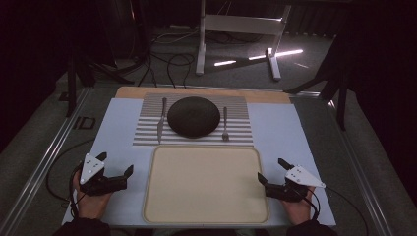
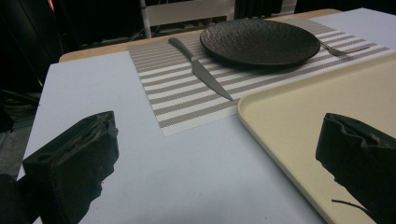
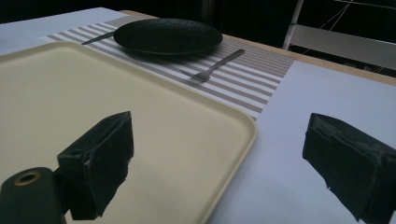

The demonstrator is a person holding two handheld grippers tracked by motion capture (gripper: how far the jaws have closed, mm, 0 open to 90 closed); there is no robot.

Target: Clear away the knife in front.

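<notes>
Tray sits lower centre of the high view, between my two grippers, nothing on it. My left gripper is at the lower left, jaws spread wide, holding nothing, hovering over the pale blue table cover just beside the tray's left edge. My right gripper is at the lower right, jaws spread too, nothing between them; in the right gripper view its left jaw hangs over the tray's corner, right jaw over the cover.

Farther up: striped placemat touching the tray's far rim, with a dark plate in the middle, knife left of it, fork right of it.

Risks, as I judge them: the plate lies flat with a low rim, so my jaws could slip off or scrape it across the mat. Knife and fork are thin, flat metal, hard to pinch off a woven mat; a bad grab could flick them or drag the mat and shift everything. Bumping the tray rim on the reach could slide it.

Materials: tray looks like smooth cream plastic, rounded corners, raised lip. Plate is matte black, round, pebbled texture. Mat is woven, grey and white stripes. Jaw pads are black, worn and ragged.
</notes>
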